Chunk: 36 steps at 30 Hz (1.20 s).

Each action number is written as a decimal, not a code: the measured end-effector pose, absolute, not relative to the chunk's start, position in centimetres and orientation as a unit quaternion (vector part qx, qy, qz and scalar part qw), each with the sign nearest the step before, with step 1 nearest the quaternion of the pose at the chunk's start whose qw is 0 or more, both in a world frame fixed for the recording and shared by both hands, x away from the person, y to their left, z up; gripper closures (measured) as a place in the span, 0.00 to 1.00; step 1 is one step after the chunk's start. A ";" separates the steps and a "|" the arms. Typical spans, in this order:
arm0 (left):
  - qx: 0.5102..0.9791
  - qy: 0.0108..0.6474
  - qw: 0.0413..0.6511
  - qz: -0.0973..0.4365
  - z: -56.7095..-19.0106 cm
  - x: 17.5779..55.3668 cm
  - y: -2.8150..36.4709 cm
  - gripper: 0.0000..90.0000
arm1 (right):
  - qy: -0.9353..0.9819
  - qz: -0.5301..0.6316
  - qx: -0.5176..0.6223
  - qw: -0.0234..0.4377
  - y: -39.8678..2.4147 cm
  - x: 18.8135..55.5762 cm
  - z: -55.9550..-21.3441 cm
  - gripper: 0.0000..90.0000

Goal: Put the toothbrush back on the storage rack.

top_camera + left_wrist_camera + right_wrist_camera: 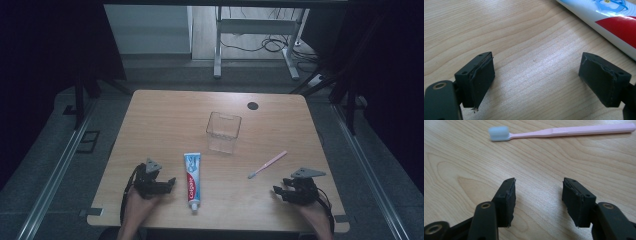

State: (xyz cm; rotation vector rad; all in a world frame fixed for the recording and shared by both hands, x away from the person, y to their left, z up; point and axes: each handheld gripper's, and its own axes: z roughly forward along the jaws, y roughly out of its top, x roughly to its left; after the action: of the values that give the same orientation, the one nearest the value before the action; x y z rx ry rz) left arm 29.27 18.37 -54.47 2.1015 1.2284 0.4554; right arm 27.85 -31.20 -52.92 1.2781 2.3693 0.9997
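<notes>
A white, blue and red toothpaste tube (192, 180) lies on the wooden table (165, 115), cap toward the front edge. A pink toothbrush (267, 164) with a pale blue head rests to its right. Behind them stands a clear plastic cup (223, 132). My left gripper (169, 184) sits low at the front left, just left of the tube (609, 20), jaws wide apart over bare wood. At the front right, my right gripper (278, 193) stands about half open with nothing between its pads, and the toothbrush (564, 131) lies ahead of it.
A small dark round spot (252, 105) marks the table's far right. Beyond the table are a white desk frame (255, 30) and cables on the floor. Metal rails (55, 170) run along both sides of the table.
</notes>
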 end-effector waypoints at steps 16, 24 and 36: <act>0.802 0.469 0.327 0.174 -54.5 29.3 18.4 0.15 | 0.823 0.343 0.441 0.106 -31.7 29.2 -52.0 0.63; 0.802 0.469 0.327 0.174 -54.5 29.3 18.4 0.15 | 0.828 0.334 0.438 0.105 -31.7 30.1 -51.6 0.73; 0.802 0.469 0.327 0.174 -54.5 29.3 18.4 0.15 | 0.823 0.334 0.444 0.116 -32.6 32.7 -50.6 0.92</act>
State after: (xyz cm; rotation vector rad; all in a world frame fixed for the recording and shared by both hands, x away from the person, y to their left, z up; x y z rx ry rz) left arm 29.28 18.36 -54.47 2.1001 1.2289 0.4552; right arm 32.73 -32.60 -50.61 1.3018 2.4105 0.9784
